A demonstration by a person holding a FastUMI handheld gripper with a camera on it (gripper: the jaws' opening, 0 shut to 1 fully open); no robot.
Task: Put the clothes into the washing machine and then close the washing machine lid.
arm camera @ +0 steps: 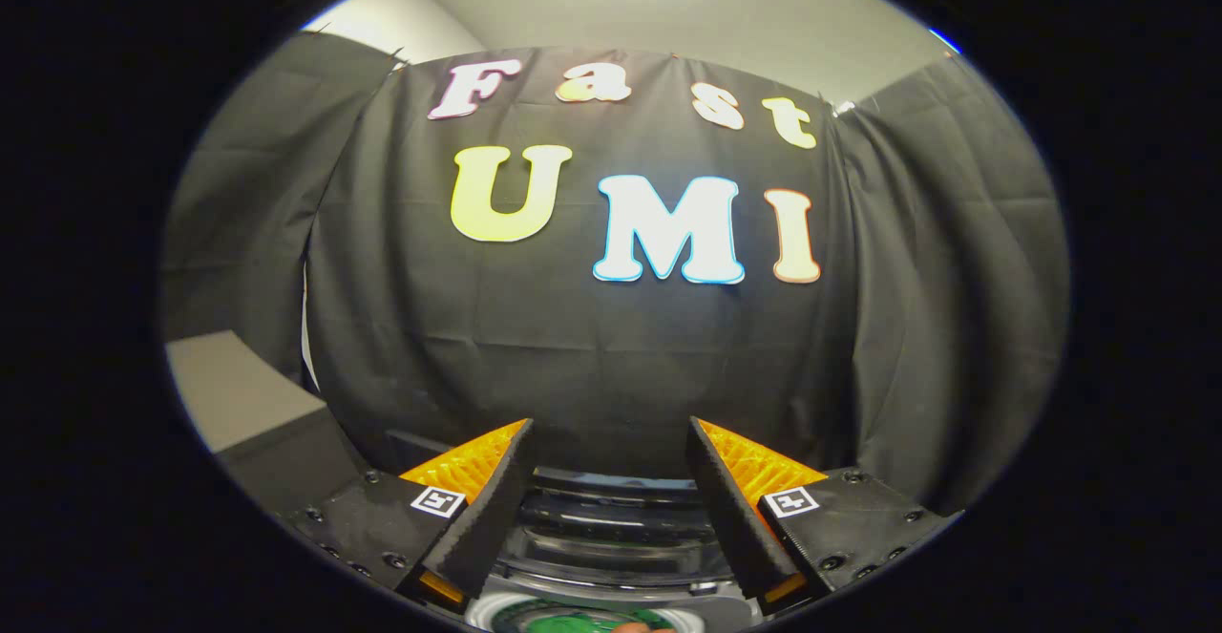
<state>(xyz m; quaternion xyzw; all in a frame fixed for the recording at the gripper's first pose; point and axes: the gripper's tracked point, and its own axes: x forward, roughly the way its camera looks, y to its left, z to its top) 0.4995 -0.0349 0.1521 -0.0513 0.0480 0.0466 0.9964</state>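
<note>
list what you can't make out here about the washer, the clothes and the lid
- Washing machine, gripper view: just a strip shows between the open fingers; its body is cut off below them.
- Clothes: a green patch lies low between the fingers, cut off by the view's edge; whether it is cloth, or in the drum, cannot be told.
- Lid: the curved clear part may be it; open or closed is unclear.
- Gripper: open, holding nothing.

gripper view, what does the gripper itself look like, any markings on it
The gripper has two wedge-shaped fingers that taper toward their tips, with finely textured inner faces and ribbed, lattice-like outer sides. Each finger sits on a black block fastened with dark screws, and each block carries a small square black-and-white marker tag. The fingers stand apart, open.
</note>
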